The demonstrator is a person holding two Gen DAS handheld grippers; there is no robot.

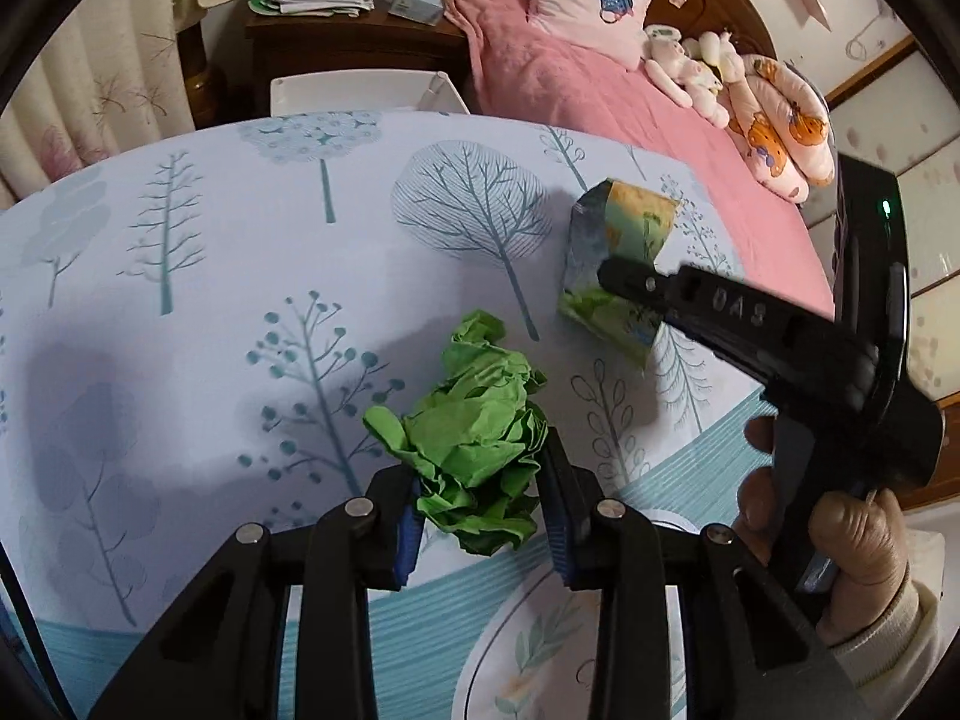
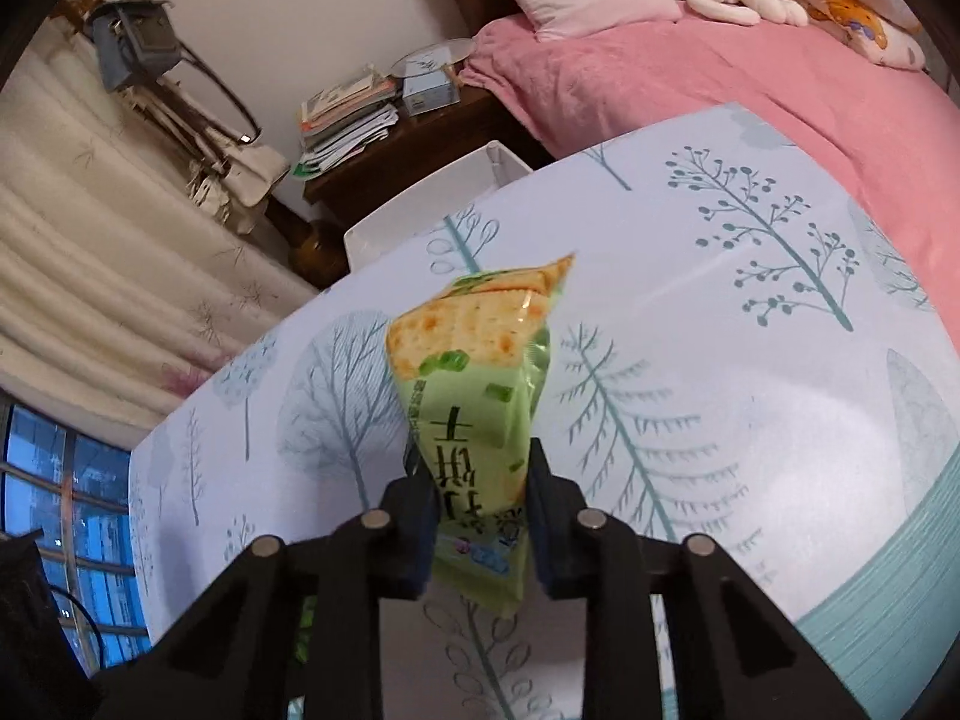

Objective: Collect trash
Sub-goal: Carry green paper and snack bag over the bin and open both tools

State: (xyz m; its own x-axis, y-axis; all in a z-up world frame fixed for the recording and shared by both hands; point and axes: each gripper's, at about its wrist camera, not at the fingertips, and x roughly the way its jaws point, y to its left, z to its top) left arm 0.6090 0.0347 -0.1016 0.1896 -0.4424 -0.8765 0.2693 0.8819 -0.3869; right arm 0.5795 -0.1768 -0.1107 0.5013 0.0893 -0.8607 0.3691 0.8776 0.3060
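A crumpled ball of green paper (image 1: 474, 450) sits between the blue pads of my left gripper (image 1: 480, 504), which is shut on it just above the tree-patterned tablecloth (image 1: 210, 300). To its right, the right gripper's black finger (image 1: 690, 294) crosses a green cracker wrapper (image 1: 618, 240). In the right wrist view that cracker wrapper (image 2: 480, 378) stands upright, pinched at its lower half by my right gripper (image 2: 474, 504), which is shut on it. A person's hand (image 1: 864, 558) holds the right gripper's handle.
A white bin (image 1: 366, 93) stands just beyond the table's far edge, seen also as the white bin (image 2: 438, 204) in the right wrist view. Behind it is a dark nightstand (image 1: 354, 42) stacked with papers. A pink bed (image 1: 600, 96) runs along the right.
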